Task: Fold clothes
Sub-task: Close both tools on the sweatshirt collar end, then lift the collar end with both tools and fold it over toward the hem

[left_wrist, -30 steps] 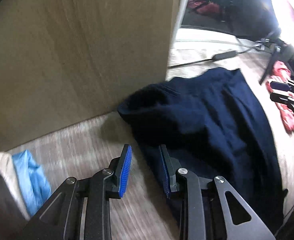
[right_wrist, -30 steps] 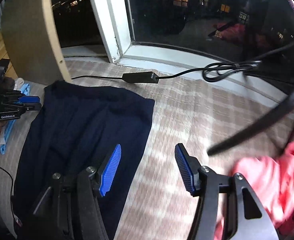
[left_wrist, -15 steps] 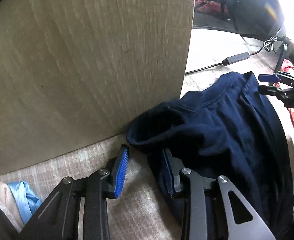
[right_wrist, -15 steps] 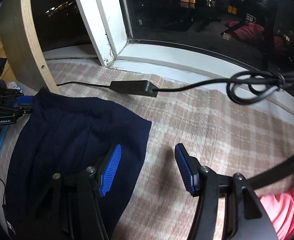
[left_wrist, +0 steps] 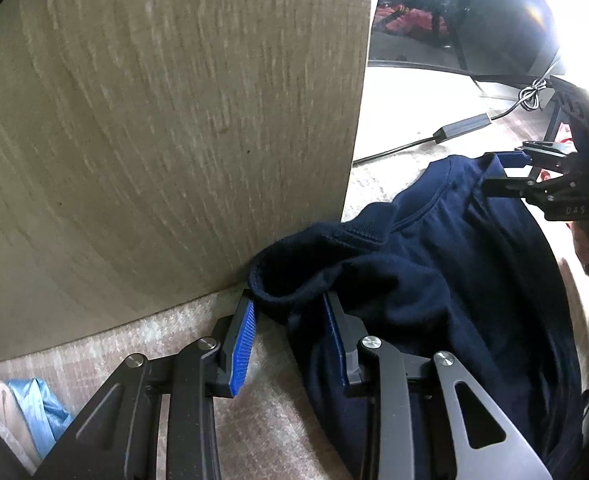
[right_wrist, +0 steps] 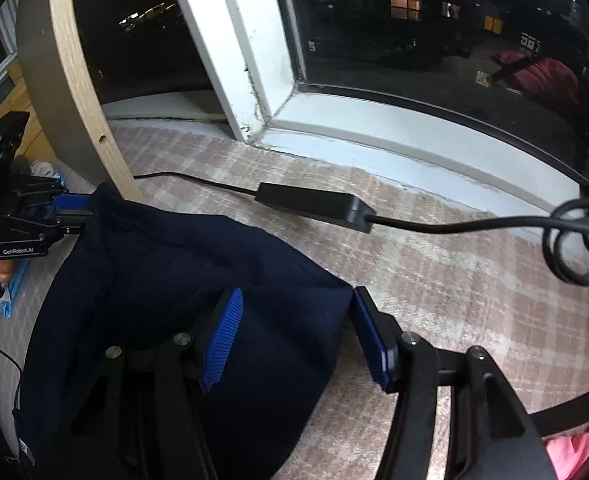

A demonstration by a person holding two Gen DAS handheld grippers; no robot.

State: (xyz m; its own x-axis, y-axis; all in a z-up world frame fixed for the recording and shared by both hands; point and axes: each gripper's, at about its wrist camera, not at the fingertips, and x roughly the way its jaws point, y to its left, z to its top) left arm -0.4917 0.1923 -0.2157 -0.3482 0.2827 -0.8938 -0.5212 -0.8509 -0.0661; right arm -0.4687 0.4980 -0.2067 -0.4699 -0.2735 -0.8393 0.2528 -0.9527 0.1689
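Observation:
A navy garment point(left_wrist: 446, 280) lies on the checked cloth surface point(right_wrist: 434, 272) and reaches both views. My left gripper point(left_wrist: 290, 308) is open, its blue-padded fingers on either side of a rolled edge by the wooden panel. My right gripper point(right_wrist: 298, 300) is open too, and straddles the far corner of the navy garment point(right_wrist: 166, 280). In the left wrist view the right gripper point(left_wrist: 498, 172) shows at the garment's far edge. In the right wrist view the left gripper point(right_wrist: 70, 216) shows at the garment's left edge.
A tall wooden panel point(left_wrist: 174, 120) stands right against the garment on the left. A black power adapter point(right_wrist: 314, 206) with its coiled cable point(right_wrist: 574, 240) lies near the white window frame point(right_wrist: 374, 128). Pink cloth point(right_wrist: 574, 444) sits at lower right, light blue cloth point(left_wrist: 42, 412) at lower left.
Both grippers have moved forward onto the navy garment. Its edges now lie between the open fingers of each, where before the fingers were short of the cloth.

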